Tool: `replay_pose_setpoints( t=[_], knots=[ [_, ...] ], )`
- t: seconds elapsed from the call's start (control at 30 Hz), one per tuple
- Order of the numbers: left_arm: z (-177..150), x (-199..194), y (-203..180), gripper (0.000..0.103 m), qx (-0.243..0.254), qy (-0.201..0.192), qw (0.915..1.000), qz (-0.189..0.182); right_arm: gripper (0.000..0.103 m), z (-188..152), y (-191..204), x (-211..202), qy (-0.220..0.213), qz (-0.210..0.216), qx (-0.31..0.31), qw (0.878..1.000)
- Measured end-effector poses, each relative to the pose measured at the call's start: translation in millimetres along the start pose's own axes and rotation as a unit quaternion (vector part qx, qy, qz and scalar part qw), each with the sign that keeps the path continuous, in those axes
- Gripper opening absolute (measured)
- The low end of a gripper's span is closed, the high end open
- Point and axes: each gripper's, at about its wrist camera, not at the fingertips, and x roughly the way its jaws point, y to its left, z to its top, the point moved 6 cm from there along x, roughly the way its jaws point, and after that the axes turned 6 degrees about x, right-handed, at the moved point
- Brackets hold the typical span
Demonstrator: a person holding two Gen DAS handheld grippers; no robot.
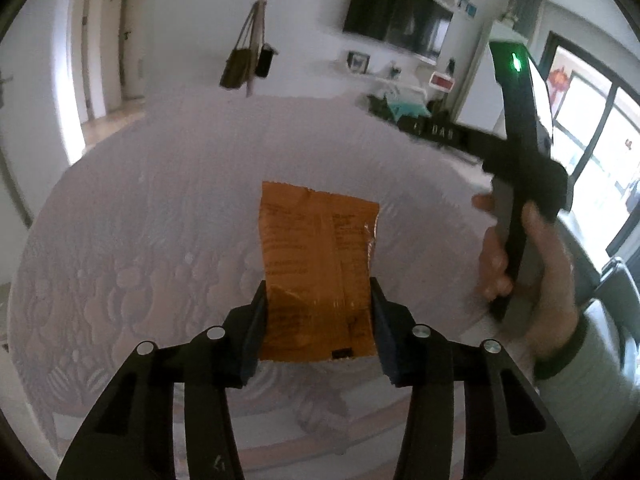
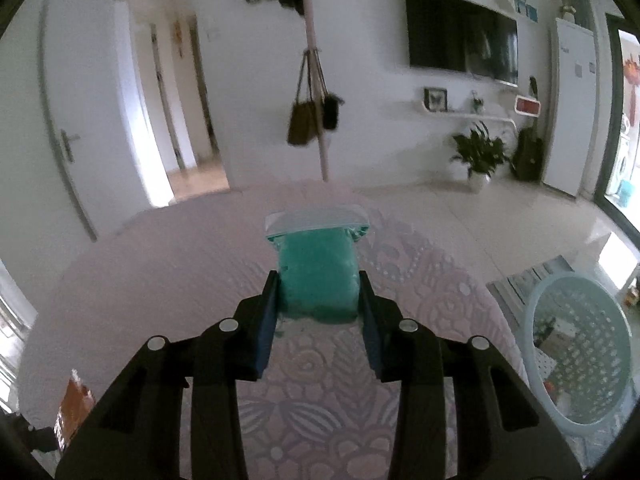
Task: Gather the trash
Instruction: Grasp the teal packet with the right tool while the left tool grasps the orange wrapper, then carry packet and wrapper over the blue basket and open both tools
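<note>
Left gripper (image 1: 318, 312): fingers clamped on orange wrapper (image 1: 318, 268), held above patterned bench (image 1: 160, 208). Right gripper (image 2: 319, 312): fingers gripping teal pouch (image 2: 318, 276) over same bench. Pale basket (image 2: 576, 356) on floor, right.

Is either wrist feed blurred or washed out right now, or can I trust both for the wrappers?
Left wrist view: the orange wrapper between the left gripper fingers is fairly sharp, its print unreadable; the far wall is smeared and the window at right is blown out. Right wrist view: soft overall, the teal packet in the right gripper shows clearly, glare at the doorway, strong fisheye bending at the edges.
</note>
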Motion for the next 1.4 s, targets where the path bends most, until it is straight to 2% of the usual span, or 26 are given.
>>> replay_pose_setpoints(
  t=[0.1, 0.17, 0.37, 0.53, 0.73, 0.93, 0.97, 1.03, 1.1, 1.27, 1.4],
  knots=[
    [14, -1, -7, 0.045, 0.0, -0.015, 0.9999, -0.006, 0.034, 3, -2, -13, -0.024, 0.019, 0.011, 0.999],
    [26, -1, -11, 0.045, 0.002, -0.024, 0.9997, -0.007, 0.034, 5, -4, -16, -0.024, 0.028, 0.017, 0.999],
    [66, 7, -36, 0.045, 0.011, -0.049, 0.9982, -0.033, 0.034, 18, -23, -52, -0.054, 0.021, 0.02, 0.998],
    [99, 17, -76, 0.045, 0.047, -0.068, 0.9953, -0.05, 0.034, 35, -64, -91, -0.091, -0.017, 0.027, 0.995],
    [137, 45, -137, 0.045, 0.082, -0.079, 0.9891, -0.093, 0.034, 38, -135, -118, -0.093, -0.086, 0.051, 0.991],
    [161, 92, -205, 0.045, 0.097, -0.052, 0.9804, -0.164, 0.034, 33, -216, -141, -0.101, -0.156, 0.085, 0.979],
    [165, 104, -219, 0.045, 0.096, -0.039, 0.9764, -0.19, 0.034, 31, -228, -142, -0.099, -0.164, 0.092, 0.977],
    [166, 128, -243, 0.045, 0.087, -0.002, 0.9632, -0.254, 0.034, 26, -255, -140, -0.089, -0.178, 0.108, 0.974],
    [165, 146, -259, 0.045, 0.091, 0.011, 0.9598, -0.265, 0.034, 17, -276, -136, -0.075, -0.184, 0.126, 0.972],
    [156, 201, -292, 0.045, 0.095, 0.054, 0.9585, -0.263, 0.034, -18, -328, -110, -0.01, -0.201, 0.183, 0.962],
    [144, 239, -303, 0.045, 0.091, 0.088, 0.956, -0.265, 0.034, -38, -352, -88, 0.029, -0.209, 0.205, 0.956]
  ],
)
